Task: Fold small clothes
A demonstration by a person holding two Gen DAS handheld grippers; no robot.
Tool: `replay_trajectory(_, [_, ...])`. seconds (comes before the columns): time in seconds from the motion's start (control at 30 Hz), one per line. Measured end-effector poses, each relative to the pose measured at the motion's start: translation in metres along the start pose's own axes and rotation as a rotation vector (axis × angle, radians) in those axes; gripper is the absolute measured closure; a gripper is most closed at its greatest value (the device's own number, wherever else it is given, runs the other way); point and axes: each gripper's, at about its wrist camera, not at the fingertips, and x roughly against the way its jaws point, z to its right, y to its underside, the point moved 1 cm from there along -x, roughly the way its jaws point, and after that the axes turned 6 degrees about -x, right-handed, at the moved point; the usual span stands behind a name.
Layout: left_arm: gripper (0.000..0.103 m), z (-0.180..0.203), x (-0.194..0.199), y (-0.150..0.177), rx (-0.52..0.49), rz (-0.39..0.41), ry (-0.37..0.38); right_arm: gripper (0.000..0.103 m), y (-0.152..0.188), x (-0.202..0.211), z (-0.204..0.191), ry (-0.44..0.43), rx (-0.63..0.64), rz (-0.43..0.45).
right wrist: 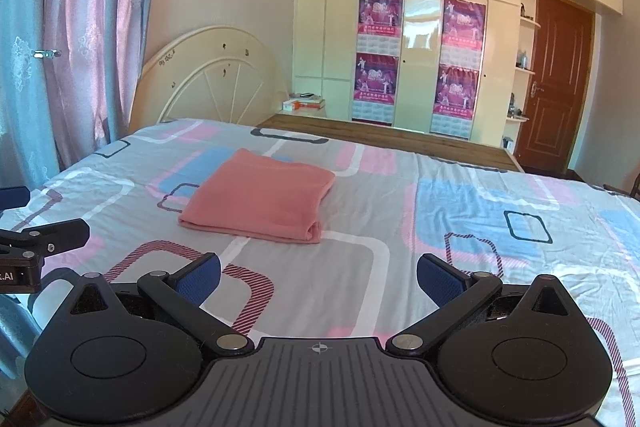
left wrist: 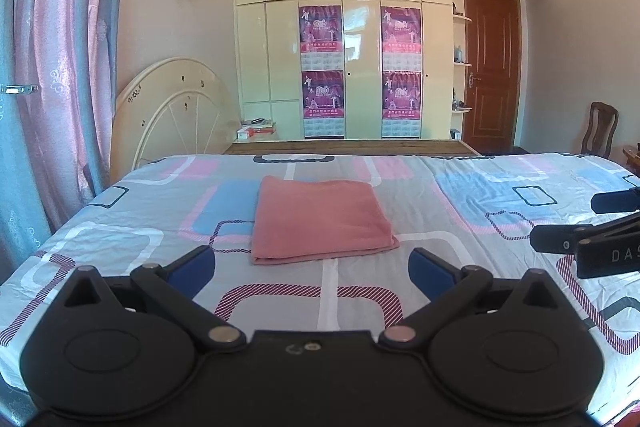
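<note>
A pink cloth (left wrist: 320,219) lies folded into a flat rectangle on the bed (left wrist: 460,211). It also shows in the right wrist view (right wrist: 260,201). My left gripper (left wrist: 312,269) is open and empty, held just short of the cloth's near edge. My right gripper (right wrist: 318,277) is open and empty, a little back from the cloth and to its right. The right gripper shows at the right edge of the left wrist view (left wrist: 580,223). The left gripper shows at the left edge of the right wrist view (right wrist: 40,215).
The bed has a patterned sheet (right wrist: 460,227) with grey, blue and pink rectangles. A cream headboard (left wrist: 176,107) leans at the far left by the curtains (left wrist: 52,67). A wardrobe (left wrist: 360,47), a brown door (left wrist: 492,75) and a chair (left wrist: 600,127) stand beyond.
</note>
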Motion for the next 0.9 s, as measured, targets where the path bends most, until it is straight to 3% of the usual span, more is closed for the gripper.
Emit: replay_trajectory(0.9, [0.000,-0.0045,-0.0012,-0.0009,-0.018,-0.002,0.008,0.000,-0.0009,0.0010,0.0012,0.006,0.010,-0.003])
